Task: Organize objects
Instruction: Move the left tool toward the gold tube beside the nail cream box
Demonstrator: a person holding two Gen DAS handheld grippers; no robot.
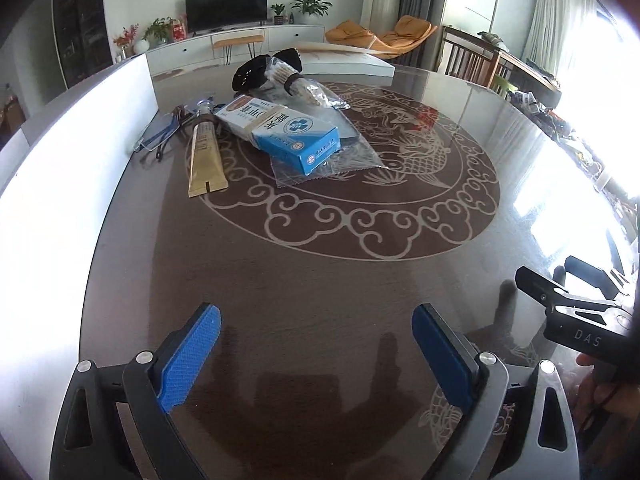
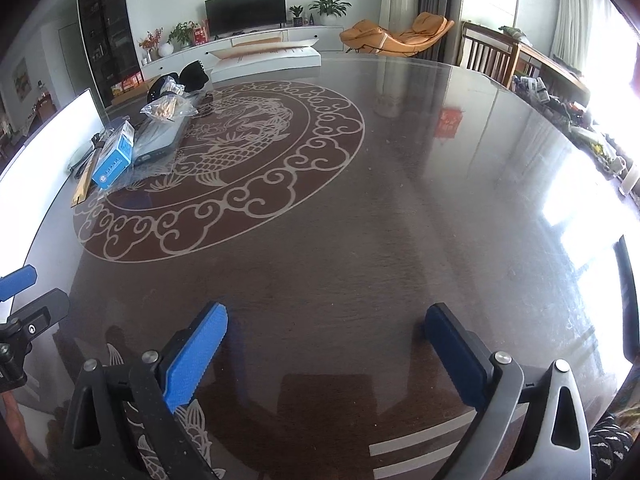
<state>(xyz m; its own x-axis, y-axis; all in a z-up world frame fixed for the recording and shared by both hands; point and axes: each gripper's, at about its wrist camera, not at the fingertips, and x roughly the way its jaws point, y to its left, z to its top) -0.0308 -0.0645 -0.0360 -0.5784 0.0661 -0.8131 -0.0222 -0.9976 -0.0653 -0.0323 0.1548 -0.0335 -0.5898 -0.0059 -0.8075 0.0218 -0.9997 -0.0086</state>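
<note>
Left gripper and right gripper both hovered side by side, jaws spread wide, nothing between the blue pads.

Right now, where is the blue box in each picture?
Left wrist view: the blue box sits upper middle, on a clear plastic bag beside the tan tube.
Right wrist view: the blue box is at the far left, its end facing the camera.
Shared landmark: the dragon pattern on the table.
</note>
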